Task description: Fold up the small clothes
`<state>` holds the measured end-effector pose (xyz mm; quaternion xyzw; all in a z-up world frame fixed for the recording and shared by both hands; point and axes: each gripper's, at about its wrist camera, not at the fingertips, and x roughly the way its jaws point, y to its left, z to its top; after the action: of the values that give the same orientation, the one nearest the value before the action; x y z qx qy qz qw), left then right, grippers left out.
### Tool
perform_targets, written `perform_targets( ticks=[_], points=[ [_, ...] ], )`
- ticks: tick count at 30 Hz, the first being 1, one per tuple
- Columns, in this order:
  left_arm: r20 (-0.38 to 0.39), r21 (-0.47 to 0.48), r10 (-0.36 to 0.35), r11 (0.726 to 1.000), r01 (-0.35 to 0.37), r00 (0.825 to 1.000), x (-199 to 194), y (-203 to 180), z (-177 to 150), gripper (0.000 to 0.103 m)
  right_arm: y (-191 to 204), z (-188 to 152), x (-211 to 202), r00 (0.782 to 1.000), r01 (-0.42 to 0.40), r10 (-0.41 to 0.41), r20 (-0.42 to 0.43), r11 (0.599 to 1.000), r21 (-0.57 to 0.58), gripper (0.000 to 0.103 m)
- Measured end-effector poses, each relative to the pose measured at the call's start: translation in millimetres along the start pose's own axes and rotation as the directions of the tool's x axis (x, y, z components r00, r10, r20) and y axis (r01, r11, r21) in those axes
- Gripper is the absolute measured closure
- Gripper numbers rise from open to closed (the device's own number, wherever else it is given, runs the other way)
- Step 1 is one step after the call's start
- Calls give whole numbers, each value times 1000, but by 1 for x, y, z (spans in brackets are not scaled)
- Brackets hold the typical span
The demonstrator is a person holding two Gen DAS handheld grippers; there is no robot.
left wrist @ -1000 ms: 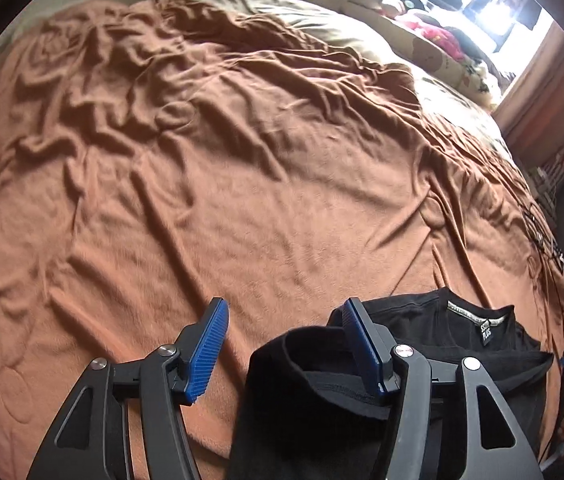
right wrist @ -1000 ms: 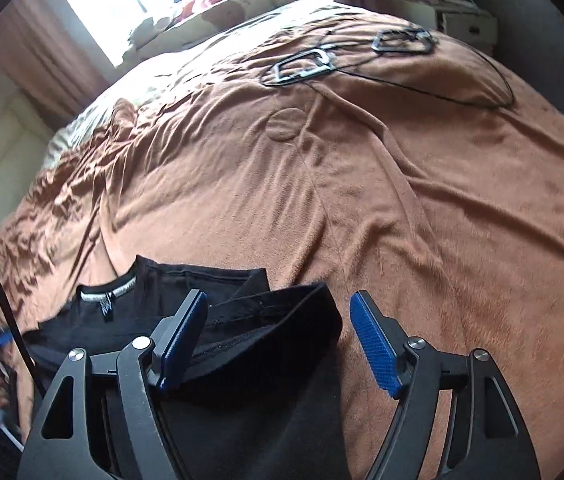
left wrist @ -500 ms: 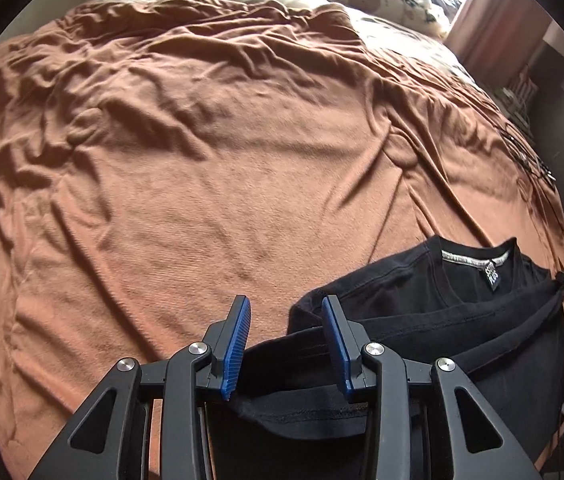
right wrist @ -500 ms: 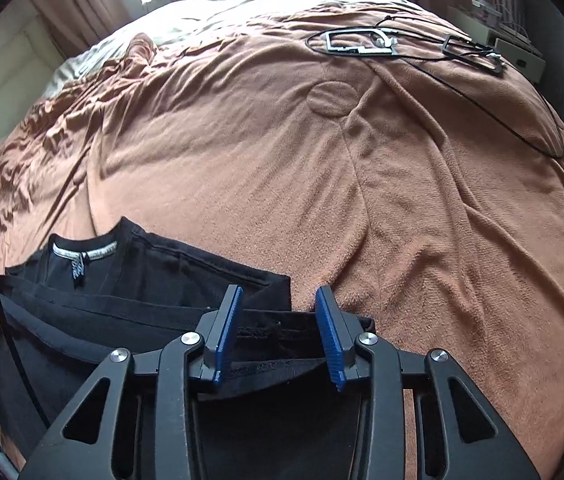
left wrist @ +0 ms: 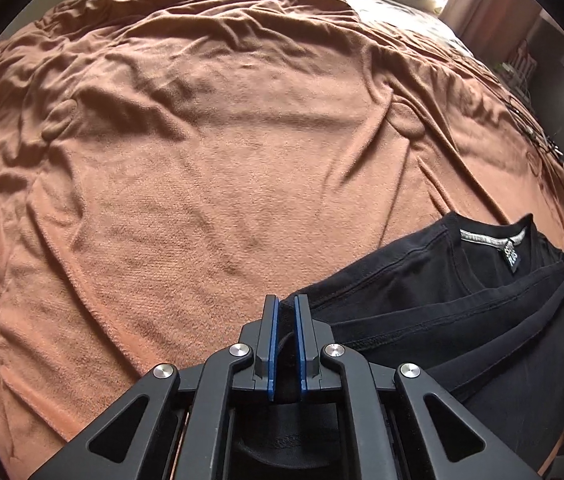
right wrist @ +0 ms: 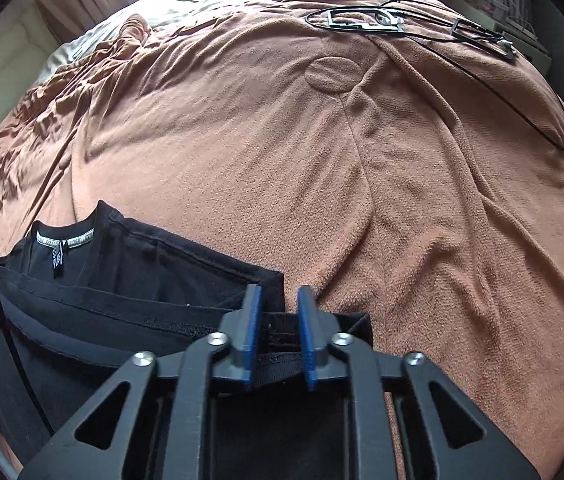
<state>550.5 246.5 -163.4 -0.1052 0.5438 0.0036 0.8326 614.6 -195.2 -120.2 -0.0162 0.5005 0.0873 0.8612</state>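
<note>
We have the left gripper [left wrist: 285,312] clamped on one corner of the black T-shirt [left wrist: 453,304], its blue pads pinching a fold of the hem. The right gripper [right wrist: 280,304] is closed on the opposite corner of the same hem, with dark cloth caught between its pads low down. The shirt lies on the brown blanket [left wrist: 210,152] close to us, collar and neck label [right wrist: 58,262] pointing away, the hem edge bunched up between our two grips. Our judgement is that the step is carrying the hem up toward the collar. To do it well, we lift both corners together, keep the hem taut between them so it does not sag, and lay it level just short of the label. The cables [right wrist: 365,20] at the far side of the bed are well apart from the work.
</note>
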Motion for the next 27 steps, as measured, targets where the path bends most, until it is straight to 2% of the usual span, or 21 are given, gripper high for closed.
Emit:
perform_targets(
  ticks=[1, 2, 7, 13, 15, 16, 17, 19, 20, 21, 22, 23, 24, 25, 27],
  points=[
    [-1, -10, 4, 1000, -4, 1000, 2, 2, 0, 96, 0, 1, 0, 1000, 9, -9, 4, 1000, 0, 102],
    [-3, -14, 11, 1000, -11, 1000, 4, 3, 1, 97, 1, 1, 0, 1000, 23, -23, 8, 1000, -1, 103],
    [-25, -12, 37, 999, -37, 999, 15, 5, 2, 97, -4, 3, 7, 999, 52, -52, -8, 998, 24, 103],
    [-29, -16, 52, 999, -52, 998, 19, 6, 4, 97, -14, 4, 7, 999, 36, -38, 12, 996, 86, 103],
    [-5, -32, 65, 997, -65, 998, 14, 8, 8, 97, -17, 4, -2, 999, 4, -8, 36, 995, 104, 103],
    [17, -48, 111, 993, -110, 994, 7, 11, 11, 97, -17, 4, -6, 999, -14, 9, 46, 994, 105, 103],
    [30, -66, 128, 990, -126, 991, 2, 15, 13, 97, -18, 4, -11, 998, -26, 20, 55, 994, 106, 103],
    [70, -116, 76, 991, -68, 995, -15, 25, 17, 97, -19, 4, -20, 997, -43, 35, 71, 993, 107, 102],
    [82, -121, 59, 991, -49, 995, -22, 27, 17, 97, -21, 3, -27, 996, -55, 47, 81, 993, 101, 100],
    [90, -116, 60, 992, -49, 994, -29, 28, 17, 93, -22, 2, -32, 995, -57, 48, 88, 994, 97, 90],
    [93, -103, 63, 993, -53, 994, -36, 29, 16, 89, -23, 0, -36, 994, -58, 50, 94, 994, 94, 73],
    [92, -95, 56, 994, -47, 994, -39, 27, 15, 85, -27, -3, -43, 993, -63, 53, 107, 994, 90, 64],
    [92, -87, 43, 996, -35, 995, -43, 28, 13, 73, -29, -6, -47, 992, -63, 53, 117, 994, 88, 53],
    [94, -76, 41, 997, -34, 995, -49, 29, 9, 61, -33, -9, -52, 991, -63, 52, 126, 994, 89, 51],
    [104, -56, 50, 997, -44, 993, -57, 30, 2, 51, -40, -18, -59, 990, -81, 69, 126, 992, 94, 51]
  ],
)
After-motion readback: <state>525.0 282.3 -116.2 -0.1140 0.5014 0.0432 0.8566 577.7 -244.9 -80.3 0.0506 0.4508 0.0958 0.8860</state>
